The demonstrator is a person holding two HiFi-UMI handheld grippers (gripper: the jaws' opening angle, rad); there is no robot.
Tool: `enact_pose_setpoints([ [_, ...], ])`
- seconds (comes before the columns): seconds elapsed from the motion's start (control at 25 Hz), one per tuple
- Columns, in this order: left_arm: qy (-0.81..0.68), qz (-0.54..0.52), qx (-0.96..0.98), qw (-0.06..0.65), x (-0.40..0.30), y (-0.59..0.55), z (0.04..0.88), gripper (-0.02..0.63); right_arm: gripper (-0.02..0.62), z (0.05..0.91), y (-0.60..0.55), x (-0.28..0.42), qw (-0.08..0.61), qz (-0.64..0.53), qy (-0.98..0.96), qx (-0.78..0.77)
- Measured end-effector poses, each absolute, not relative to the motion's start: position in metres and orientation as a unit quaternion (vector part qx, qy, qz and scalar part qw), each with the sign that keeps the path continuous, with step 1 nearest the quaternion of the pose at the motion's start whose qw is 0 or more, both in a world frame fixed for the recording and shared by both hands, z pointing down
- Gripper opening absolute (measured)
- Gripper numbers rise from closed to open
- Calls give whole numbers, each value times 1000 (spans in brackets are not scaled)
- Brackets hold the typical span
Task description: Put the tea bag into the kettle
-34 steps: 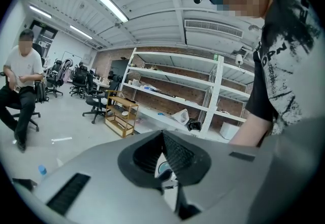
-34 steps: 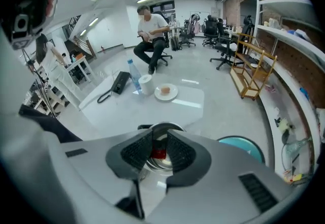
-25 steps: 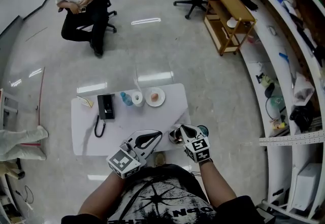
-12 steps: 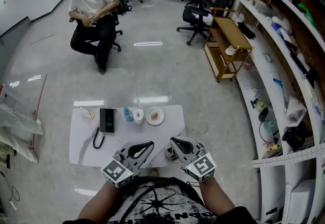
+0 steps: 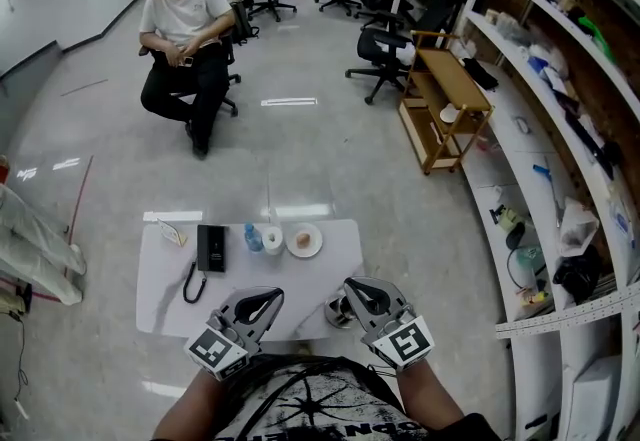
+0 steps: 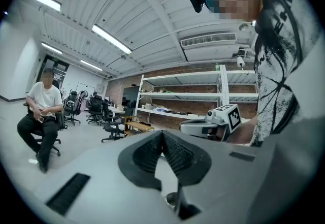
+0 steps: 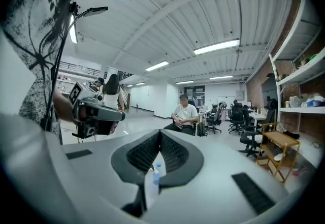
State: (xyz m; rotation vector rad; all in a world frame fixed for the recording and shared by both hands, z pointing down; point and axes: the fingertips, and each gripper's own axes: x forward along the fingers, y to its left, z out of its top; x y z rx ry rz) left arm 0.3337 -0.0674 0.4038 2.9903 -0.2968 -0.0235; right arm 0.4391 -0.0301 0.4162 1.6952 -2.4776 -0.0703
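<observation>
On the white table (image 5: 170, 299), a small yellowish packet (image 5: 172, 229), possibly the tea bag, lies at the far left corner. A metal kettle (image 5: 338, 310) stands at the near right edge, partly hidden behind my right gripper (image 5: 352, 285). That gripper hangs just above the near edge, shut and empty; its own view shows its pads (image 7: 160, 132) meeting. My left gripper (image 5: 272, 294) hovers over the near edge left of the kettle, also shut on nothing (image 6: 162, 132). Both point level, out across the room.
A black handset with a cord (image 5: 210, 247), a blue-capped bottle (image 5: 253, 237), a white cup (image 5: 272, 238) and a plate (image 5: 304, 240) line the table's far side. A person sits on a chair (image 5: 185, 39) beyond. Shelving (image 5: 560, 159) runs along the right.
Both grippers have risen and drawn back toward my body; the right one lifted the most, away from the kettle. The head view has tilted up to show more of the room.
</observation>
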Motion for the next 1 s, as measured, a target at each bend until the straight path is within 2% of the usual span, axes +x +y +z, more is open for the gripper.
enact_pose_setpoints([
  [1.0,-94,6,993,66,340,-65,411,6,8,431,-28,436,106,-23,-831,545],
])
